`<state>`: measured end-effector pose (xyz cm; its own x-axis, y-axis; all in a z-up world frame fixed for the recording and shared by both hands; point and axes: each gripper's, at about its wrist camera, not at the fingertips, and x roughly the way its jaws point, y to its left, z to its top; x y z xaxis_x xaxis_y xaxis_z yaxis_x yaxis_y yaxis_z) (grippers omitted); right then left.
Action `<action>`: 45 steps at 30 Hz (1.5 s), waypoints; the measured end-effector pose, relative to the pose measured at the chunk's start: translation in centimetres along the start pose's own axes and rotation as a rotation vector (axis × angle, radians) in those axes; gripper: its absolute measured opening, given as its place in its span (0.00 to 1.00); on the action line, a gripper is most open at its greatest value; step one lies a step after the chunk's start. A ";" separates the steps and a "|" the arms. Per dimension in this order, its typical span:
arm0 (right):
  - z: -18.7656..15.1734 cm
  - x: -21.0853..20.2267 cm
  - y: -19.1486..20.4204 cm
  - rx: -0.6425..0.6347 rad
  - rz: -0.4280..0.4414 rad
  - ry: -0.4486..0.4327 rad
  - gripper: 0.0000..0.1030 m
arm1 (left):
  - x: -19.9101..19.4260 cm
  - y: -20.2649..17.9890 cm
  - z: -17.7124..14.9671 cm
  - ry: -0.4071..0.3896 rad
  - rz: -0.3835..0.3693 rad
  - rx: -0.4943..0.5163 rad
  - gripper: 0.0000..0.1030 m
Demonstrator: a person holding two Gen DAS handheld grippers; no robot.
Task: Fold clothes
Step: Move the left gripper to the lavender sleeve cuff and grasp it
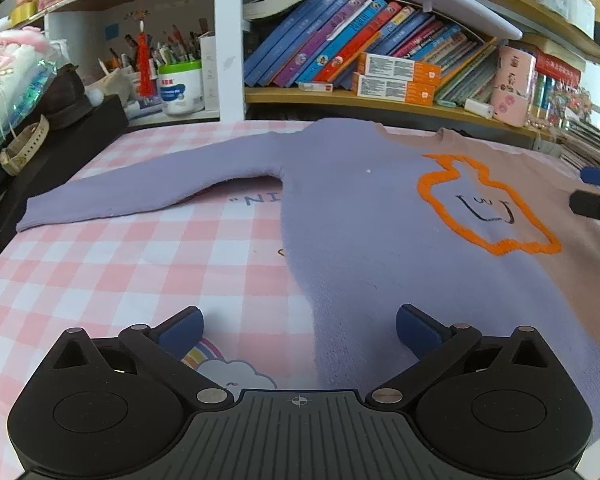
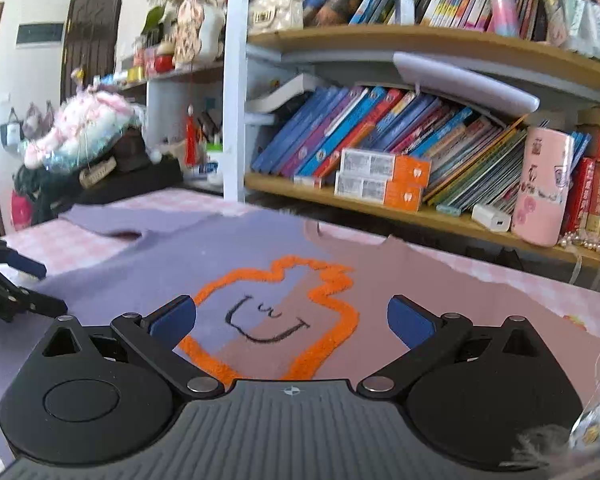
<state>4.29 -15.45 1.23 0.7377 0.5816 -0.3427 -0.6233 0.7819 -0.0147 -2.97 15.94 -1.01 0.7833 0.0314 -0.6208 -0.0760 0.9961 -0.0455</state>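
A lilac and dusty-pink sweater (image 1: 360, 216) with an orange outlined figure (image 1: 488, 208) lies flat, front up, on a pink checked tablecloth (image 1: 140, 256). Its lilac sleeve (image 1: 140, 184) stretches out to the left. My left gripper (image 1: 299, 326) is open and empty, low over the sweater's lower left edge. My right gripper (image 2: 292, 318) is open and empty, above the orange figure (image 2: 276, 312) on the sweater (image 2: 420, 300). The right gripper's fingers (image 1: 596, 196) show at the right edge of the left wrist view. The left gripper's fingers (image 2: 24, 280) show at the left edge of the right wrist view.
A bookshelf (image 1: 380, 100) with leaning books (image 1: 340, 40) and orange boxes (image 1: 396, 76) stands right behind the table. A pink cylinder (image 1: 514, 84) stands at its right. A black box (image 1: 60, 148) with a watch, plush toys and a pen cup (image 1: 180, 84) crowds the far left.
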 end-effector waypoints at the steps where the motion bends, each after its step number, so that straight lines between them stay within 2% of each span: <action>1: 0.0 0.0 -0.1 0.006 -0.011 0.005 1.00 | 0.0 0.3 0.1 -0.009 -0.004 -0.020 1.00; 3: -0.1 -0.1 -0.3 0.018 -0.037 0.020 1.00 | -0.1 1.4 0.6 -0.039 -0.006 -0.083 1.00; 7: -0.5 -0.3 -1.3 0.059 -0.110 0.076 1.00 | -0.2 4.3 2.6 -0.093 0.072 -0.170 1.00; 11: -0.8 -0.8 -1.8 0.101 -0.110 0.069 1.00 | -0.1 7.5 4.6 -0.160 0.142 -0.212 1.00; 15: -0.9 -0.3 -0.8 0.047 -0.103 0.097 1.00 | 1.2 11.1 6.8 -0.151 0.204 -0.289 1.00; 17: -0.9 -0.2 -0.5 0.026 -0.099 0.103 1.00 | 2.2 12.9 7.6 -0.097 0.186 -0.331 1.00; 21: -1.0 0.0 -0.6 0.028 -0.093 0.113 1.00 | 3.0 16.1 7.3 -0.129 0.213 -0.454 1.00; 24: -1.0 0.0 -0.8 0.041 -0.088 0.119 1.00 | 4.1 18.6 7.2 -0.141 0.289 -0.513 0.99; 26: -1.0 0.1 -0.8 0.039 -0.085 0.122 1.00 | 4.8 19.9 7.1 -0.141 0.314 -0.532 0.98; 33: -1.1 0.3 -0.8 0.040 -0.074 0.140 1.00 | 6.8 22.7 6.7 -0.114 0.350 -0.606 0.74; 38: -1.1 0.4 -1.1 0.058 -0.067 0.147 1.00 | 6.4 23.2 6.3 -0.133 0.428 -0.637 0.74; 43: -1.1 0.5 -0.9 0.049 -0.065 0.150 1.00 | 6.7 23.9 6.3 -0.134 0.399 -0.647 0.71; 45: -1.1 0.5 -1.0 0.053 -0.064 0.152 1.00 | 6.7 24.0 6.4 -0.145 0.371 -0.649 0.63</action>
<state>5.00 -16.17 0.04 0.7253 0.4927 -0.4809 -0.5587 0.8293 0.0070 4.39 40.58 -1.29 0.7056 0.4103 -0.5778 -0.6626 0.6710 -0.3326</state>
